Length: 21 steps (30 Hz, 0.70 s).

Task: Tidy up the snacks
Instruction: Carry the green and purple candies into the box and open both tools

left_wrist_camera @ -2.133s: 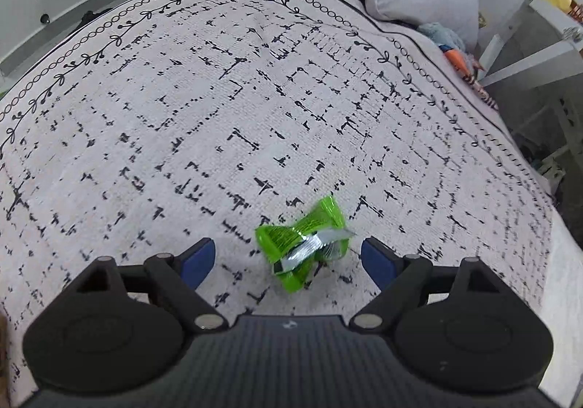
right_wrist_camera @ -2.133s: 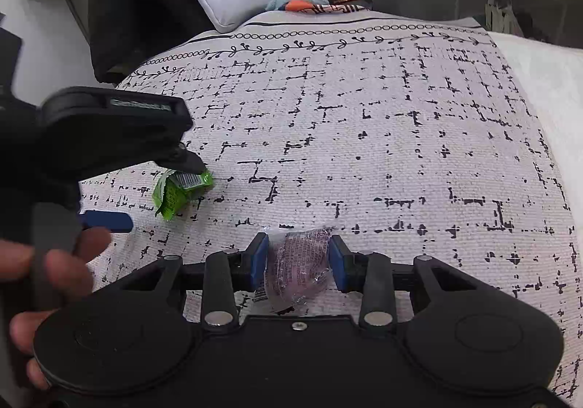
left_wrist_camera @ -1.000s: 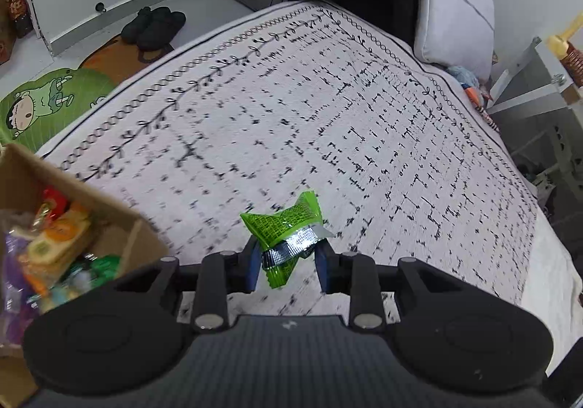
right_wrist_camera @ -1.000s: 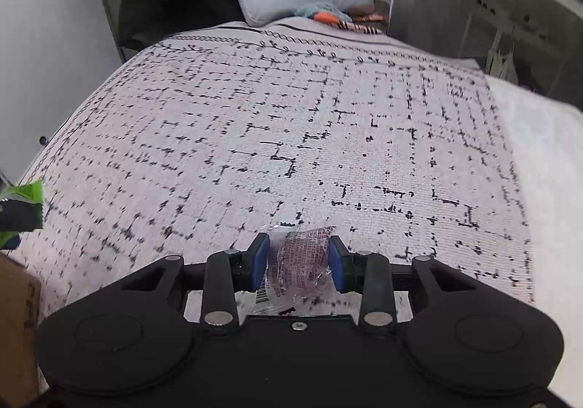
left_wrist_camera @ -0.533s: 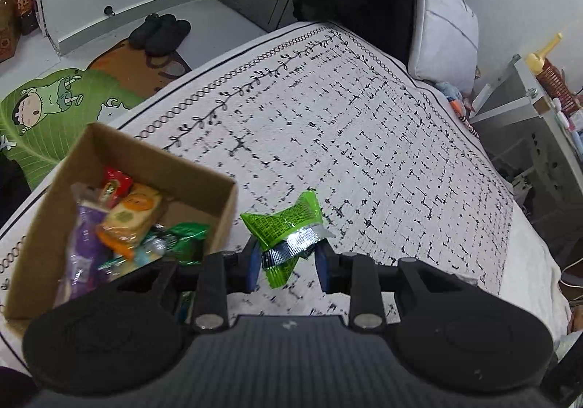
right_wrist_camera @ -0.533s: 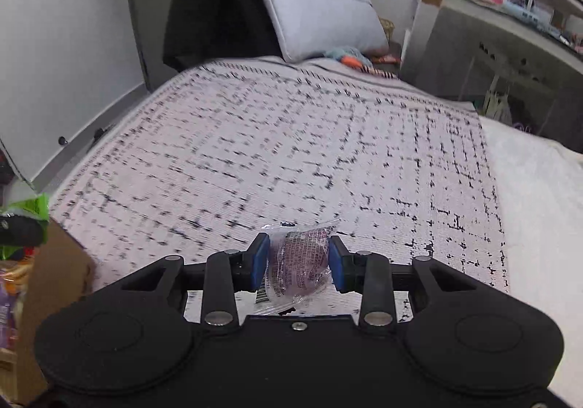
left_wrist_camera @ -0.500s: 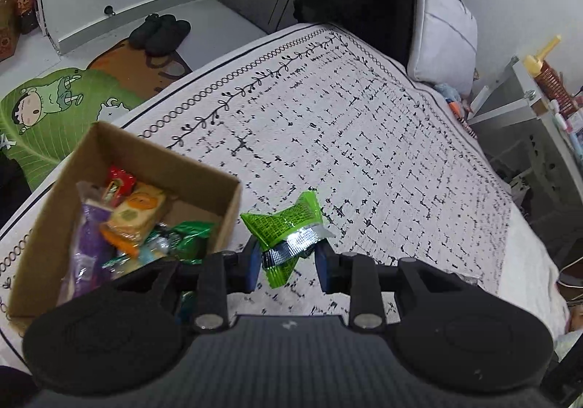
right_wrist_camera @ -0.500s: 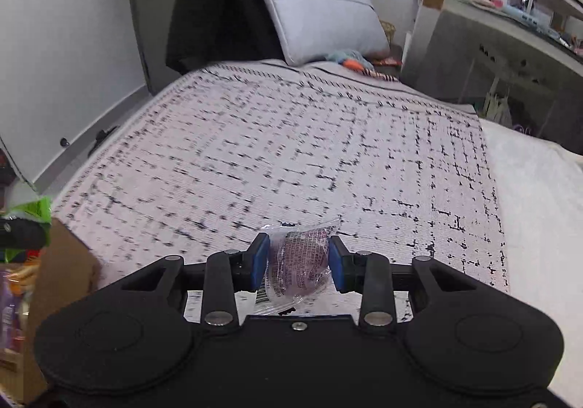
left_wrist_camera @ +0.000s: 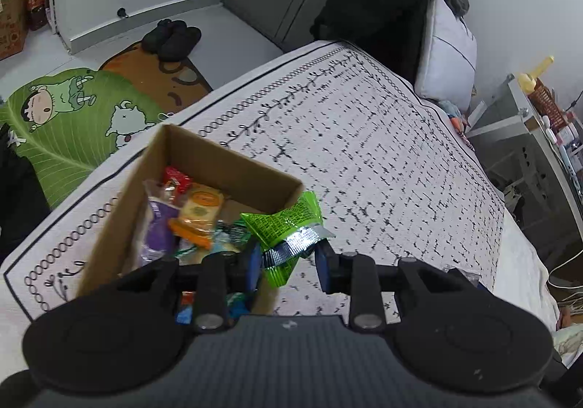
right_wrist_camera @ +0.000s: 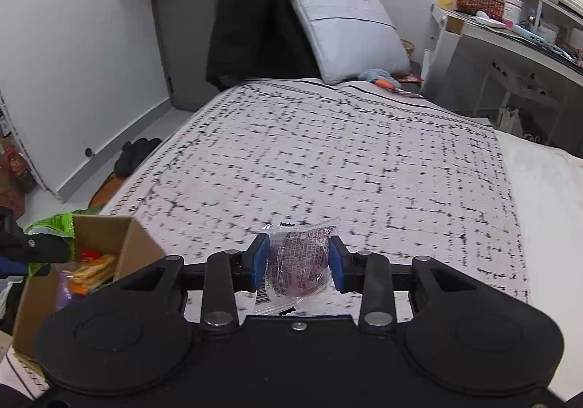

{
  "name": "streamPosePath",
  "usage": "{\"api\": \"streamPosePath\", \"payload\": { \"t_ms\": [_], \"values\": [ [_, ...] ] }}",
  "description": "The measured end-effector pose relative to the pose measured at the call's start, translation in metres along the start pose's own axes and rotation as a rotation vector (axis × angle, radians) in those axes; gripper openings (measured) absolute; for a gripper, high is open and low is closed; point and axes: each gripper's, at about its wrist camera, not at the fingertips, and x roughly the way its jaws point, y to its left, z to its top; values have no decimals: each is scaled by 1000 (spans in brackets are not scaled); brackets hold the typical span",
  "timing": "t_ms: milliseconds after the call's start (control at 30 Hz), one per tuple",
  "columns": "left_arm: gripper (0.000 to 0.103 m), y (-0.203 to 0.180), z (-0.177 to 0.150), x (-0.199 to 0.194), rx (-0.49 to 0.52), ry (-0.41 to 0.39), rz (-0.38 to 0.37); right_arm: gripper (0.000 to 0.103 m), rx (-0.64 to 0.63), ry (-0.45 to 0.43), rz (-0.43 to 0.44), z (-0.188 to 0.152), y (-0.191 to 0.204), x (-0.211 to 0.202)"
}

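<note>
1. Pinching a crumpled green snack packet, the left gripper has its blue pads closed on the packet's silvery lower half, so the green top sticks up and forward between them.
2. That packet is held in the air just at the near right corner of the cardboard box, overlapping the box's rim in the left wrist view.
3. The box sits on the patterned bedspread near the bed's edge, open at the top, and holds a jumble of wrapped snacks: an orange packet, a purple packet and a small red packet among them.
4. The right gripper is closed on a clear-wrapped purple snack, which fills the gap between its blue pads, with a barcoded edge of the wrapper hanging down below.
5. That purple snack is held above the bedspread, to the right of the box and well apart from it.
6. In the right wrist view the left gripper's dark tip and its green packet appear at the far left edge, beside the box's open top.
7. A grey pillow leans at the head of the bed, next to dark clothing.
8. A green cartoon floor mat lies on the floor beside the bed.
</note>
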Motion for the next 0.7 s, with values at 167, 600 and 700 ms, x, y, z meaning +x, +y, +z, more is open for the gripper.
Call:
{"api": "streamPosePath", "payload": {
  "t_ms": [167, 600, 700],
  "values": [
    [30, 25, 1, -4, -23, 11, 14, 34, -23, -8, 30, 0, 24, -8],
    [32, 56, 2, -4, -34, 40, 25, 34, -67, 1, 124, -3, 77, -16],
    [35, 62, 3, -3, -57, 42, 60, 34, -74, 9, 151, -1, 87, -14]
  ]
}}
